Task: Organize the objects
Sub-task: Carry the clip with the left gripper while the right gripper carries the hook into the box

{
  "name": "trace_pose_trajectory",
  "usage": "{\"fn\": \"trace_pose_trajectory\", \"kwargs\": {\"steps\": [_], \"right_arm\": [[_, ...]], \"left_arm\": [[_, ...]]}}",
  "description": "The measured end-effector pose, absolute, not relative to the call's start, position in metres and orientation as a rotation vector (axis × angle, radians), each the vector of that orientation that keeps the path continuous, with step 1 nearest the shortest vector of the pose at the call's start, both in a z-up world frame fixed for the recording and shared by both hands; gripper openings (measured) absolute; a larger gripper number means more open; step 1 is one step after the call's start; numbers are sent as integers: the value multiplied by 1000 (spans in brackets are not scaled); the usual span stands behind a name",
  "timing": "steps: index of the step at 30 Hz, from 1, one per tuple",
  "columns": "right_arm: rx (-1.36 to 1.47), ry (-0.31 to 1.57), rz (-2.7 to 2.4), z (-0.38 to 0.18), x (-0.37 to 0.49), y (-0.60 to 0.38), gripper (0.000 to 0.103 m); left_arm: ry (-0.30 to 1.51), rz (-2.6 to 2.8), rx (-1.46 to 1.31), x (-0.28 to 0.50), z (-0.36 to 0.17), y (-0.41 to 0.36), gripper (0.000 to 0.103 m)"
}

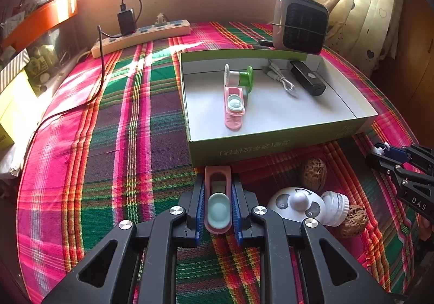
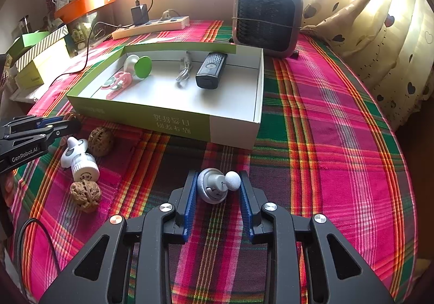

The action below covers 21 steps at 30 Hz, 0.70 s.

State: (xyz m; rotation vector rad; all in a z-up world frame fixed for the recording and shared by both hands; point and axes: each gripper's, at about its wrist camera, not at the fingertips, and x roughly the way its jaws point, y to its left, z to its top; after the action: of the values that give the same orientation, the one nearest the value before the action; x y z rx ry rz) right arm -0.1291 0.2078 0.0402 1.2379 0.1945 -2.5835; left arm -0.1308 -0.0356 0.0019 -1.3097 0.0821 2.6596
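Note:
My left gripper (image 1: 217,182) is shut on a pink clip (image 1: 217,209) with a mint insert, just in front of the green-and-white box (image 1: 271,141). In the right wrist view my right gripper (image 2: 218,182) is shut on a grey knob with a white ball head (image 2: 214,184), low over the plaid cloth. The box (image 2: 190,125) holds a matching pink clip (image 1: 233,109), a green-and-white spool (image 1: 240,77), a white cable (image 1: 282,79) and a black device (image 1: 306,77). Two walnuts (image 2: 100,141) (image 2: 85,195) and a white bottle-shaped gadget (image 2: 81,160) lie between the grippers.
A small heater (image 2: 267,19) stands behind the box, and a power strip (image 1: 141,34) with a black charger lies along the wall. Its dark cord (image 1: 100,73) trails over the cloth at left. Cartons (image 2: 35,60) are stacked at far left; a curtain (image 2: 379,33) hangs at right.

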Motion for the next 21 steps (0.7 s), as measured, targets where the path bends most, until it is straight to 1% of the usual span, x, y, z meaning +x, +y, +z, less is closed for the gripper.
{"fn": "trace_pose_trajectory", "kwargs": {"steps": [21], "right_arm": [[1236, 210, -2586, 40, -128, 207, 30]], "left_arm": [[75, 2657, -1308, -131, 1, -36, 16]]}}
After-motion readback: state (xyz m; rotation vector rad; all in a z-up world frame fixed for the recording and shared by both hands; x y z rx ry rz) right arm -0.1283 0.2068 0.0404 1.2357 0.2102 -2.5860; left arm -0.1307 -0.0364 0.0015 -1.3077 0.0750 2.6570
